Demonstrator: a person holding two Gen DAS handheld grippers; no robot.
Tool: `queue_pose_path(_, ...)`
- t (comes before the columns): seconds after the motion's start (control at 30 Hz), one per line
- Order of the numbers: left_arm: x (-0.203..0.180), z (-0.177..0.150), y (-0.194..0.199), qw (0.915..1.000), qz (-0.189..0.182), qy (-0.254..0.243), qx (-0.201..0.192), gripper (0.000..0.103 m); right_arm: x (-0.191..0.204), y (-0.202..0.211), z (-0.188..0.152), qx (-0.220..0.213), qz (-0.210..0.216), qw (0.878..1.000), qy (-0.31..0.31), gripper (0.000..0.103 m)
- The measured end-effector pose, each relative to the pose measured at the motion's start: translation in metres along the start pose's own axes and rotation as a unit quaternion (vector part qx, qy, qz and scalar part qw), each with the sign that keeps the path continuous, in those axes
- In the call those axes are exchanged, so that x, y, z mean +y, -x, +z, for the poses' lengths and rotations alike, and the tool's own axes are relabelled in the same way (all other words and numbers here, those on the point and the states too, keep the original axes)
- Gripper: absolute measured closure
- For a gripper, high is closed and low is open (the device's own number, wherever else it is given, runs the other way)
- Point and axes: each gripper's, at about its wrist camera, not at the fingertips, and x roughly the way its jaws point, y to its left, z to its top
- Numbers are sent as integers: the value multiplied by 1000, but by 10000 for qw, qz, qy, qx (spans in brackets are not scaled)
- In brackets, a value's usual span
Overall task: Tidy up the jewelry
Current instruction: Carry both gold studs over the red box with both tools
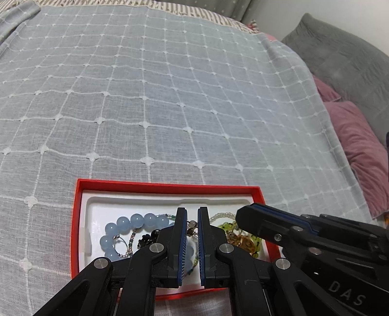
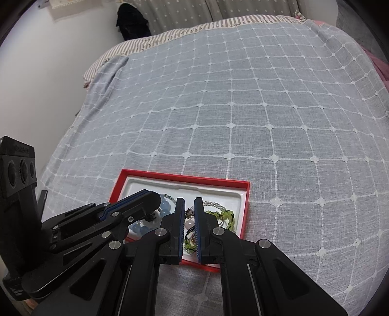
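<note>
A red box [image 1: 167, 185] with a white liner lies on the blue checked bedspread and holds a pile of jewelry. A bracelet of pale blue beads [image 1: 126, 224] lies at its left, a green bead strand [image 1: 255, 239] at its right, dark pieces in the middle. My left gripper [image 1: 192, 214] hovers over the box's middle, jaws narrowly apart, nothing held. My right gripper [image 2: 189, 203] hovers over the same box [image 2: 184, 178], jaws narrowly apart and empty. The green strand [image 2: 225, 216] and blue beads [image 2: 142, 229] show beside it. Each gripper appears in the other's view.
The checked bedspread [image 1: 170, 97] covers the whole bed. Pink pillows [image 1: 359, 150] and a grey pillow [image 1: 347, 63] lie at the right. A wall [image 2: 48, 80] runs along the bed's left side, with a dark garment [image 2: 132, 21] at the far end.
</note>
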Motion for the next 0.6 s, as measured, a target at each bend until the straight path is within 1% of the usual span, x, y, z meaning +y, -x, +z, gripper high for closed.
queue_pose_path(0.2, -4, 2, -12, 10000, 2, -29, 51, 100, -5, -8, 5, -16, -96, 9999, -58, 95)
queue_pose_path(0.6, -1, 0, -18, 9999, 94, -49, 106, 100, -12, -18, 3, 111, -9, 9998, -168, 95)
